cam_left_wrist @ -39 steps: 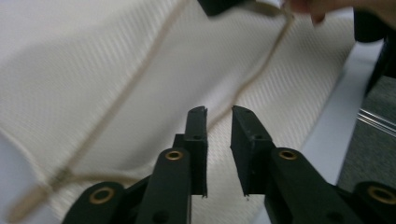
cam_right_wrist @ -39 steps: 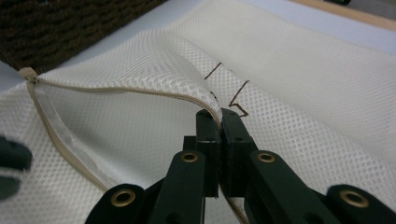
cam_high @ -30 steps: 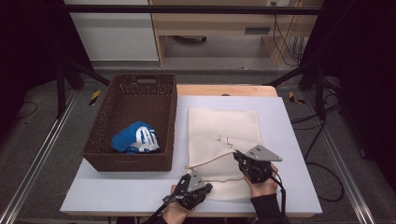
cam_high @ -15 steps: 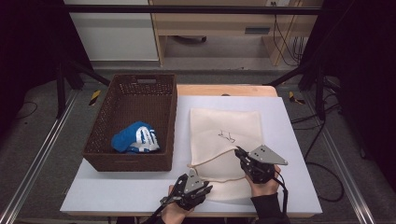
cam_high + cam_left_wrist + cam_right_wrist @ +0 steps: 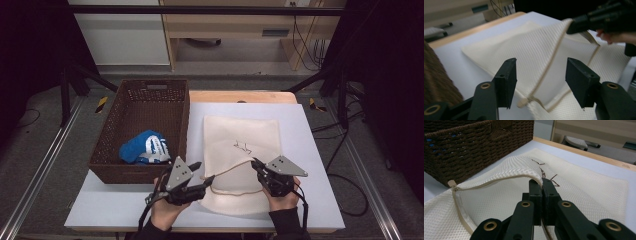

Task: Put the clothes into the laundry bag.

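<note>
A cream mesh laundry bag (image 5: 242, 137) lies flat on the white table (image 5: 310, 150), its zipped mouth toward the person. My right gripper (image 5: 254, 163) (image 5: 541, 181) is shut on the upper zip edge (image 5: 499, 178) and holds it lifted, so the mouth gapes. The zipper pull (image 5: 451, 184) (image 5: 522, 102) rests at the mouth's left end. My left gripper (image 5: 204, 172) (image 5: 540, 67) hovers above that end. Its jaws have just been opening and stand open; the zip edge runs below the gap, untouched by the pads.
A brown wicker basket (image 5: 145, 100) (image 5: 474, 142) stands at the table's left with a blue and white cloth (image 5: 145, 148) inside. A wooden strip (image 5: 240, 96) borders the far table edge. The right gripper (image 5: 584, 21) appears beyond the left one's jaws.
My left gripper has lifted off the bag's near left corner, moved away from the front edge and opened its jaws. The right gripper kept still, holding the zip edge up.
</note>
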